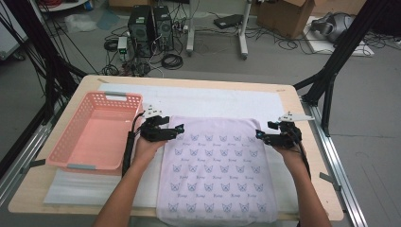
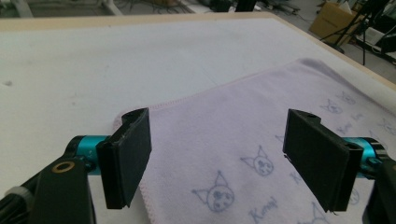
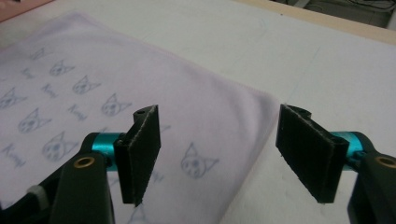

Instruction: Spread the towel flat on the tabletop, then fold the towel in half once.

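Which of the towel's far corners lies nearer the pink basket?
The far left corner, under the left gripper; the far right corner lies by the right gripper, away from the basket.

pink basket [image 1: 94,130] walls left side, white mat [image 1: 213,100] beyond towel [image 1: 215,170] open

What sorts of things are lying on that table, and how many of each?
Pale lilac cloth with a printed cat-face pattern: 1
Pink plastic basket with slotted walls: 1
White padded mat covering the tabletop: 1
Black hand-held tools with two jaws, standing open above the cloth's far corners: 2 (left tool, right tool)
Total: 5
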Demonstrator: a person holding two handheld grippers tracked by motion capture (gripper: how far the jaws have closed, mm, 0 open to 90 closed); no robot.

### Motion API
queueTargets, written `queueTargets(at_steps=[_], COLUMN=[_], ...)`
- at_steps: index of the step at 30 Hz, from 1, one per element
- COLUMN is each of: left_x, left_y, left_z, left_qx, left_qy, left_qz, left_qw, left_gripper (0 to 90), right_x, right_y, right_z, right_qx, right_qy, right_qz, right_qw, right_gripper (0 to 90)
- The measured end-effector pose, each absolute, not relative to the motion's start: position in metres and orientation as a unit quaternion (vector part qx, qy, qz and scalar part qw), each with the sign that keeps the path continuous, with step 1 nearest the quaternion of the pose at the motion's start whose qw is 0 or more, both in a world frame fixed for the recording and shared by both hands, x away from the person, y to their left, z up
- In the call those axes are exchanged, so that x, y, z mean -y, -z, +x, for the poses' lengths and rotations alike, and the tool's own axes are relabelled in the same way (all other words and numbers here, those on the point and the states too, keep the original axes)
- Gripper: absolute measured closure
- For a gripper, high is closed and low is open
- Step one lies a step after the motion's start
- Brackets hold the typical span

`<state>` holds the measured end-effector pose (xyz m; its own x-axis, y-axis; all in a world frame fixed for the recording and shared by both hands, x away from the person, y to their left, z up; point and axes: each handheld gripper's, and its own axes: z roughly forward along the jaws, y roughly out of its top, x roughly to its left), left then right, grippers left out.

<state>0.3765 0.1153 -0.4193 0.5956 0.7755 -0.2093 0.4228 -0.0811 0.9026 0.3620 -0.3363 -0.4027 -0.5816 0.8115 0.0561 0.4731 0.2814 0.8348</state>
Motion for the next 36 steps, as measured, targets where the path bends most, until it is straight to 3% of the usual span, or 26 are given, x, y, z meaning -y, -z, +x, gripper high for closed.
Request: queueTargets(at_steps=[9,28,36], left_x=[-0.125,-0.128,-0.130], left_y=[0.415,0.415,0.419], left_z=[0.352,0.349,0.354], left_qx=[-0.416,-0.419,-0.431], left_qy=[-0.166,-0.163,-0.171], left_qz=[0.708,0.710,0.711], left_qw=[0.546,0.542,0.529], left_gripper=[18.4,19.2,23.9], right_x=[0.338,0.339,0.338], right_y=[0.409,0.414,0.416], right_z=[0.317,0.321,0.327], right_qx=[-0.775,-0.774,-0.770], right_qy=[-0.460,-0.456,-0.458], right_qz=[0.385,0.397,0.406], right_qw=[0.200,0.188,0.179], right_gripper=[24.3,22.2,22.2])
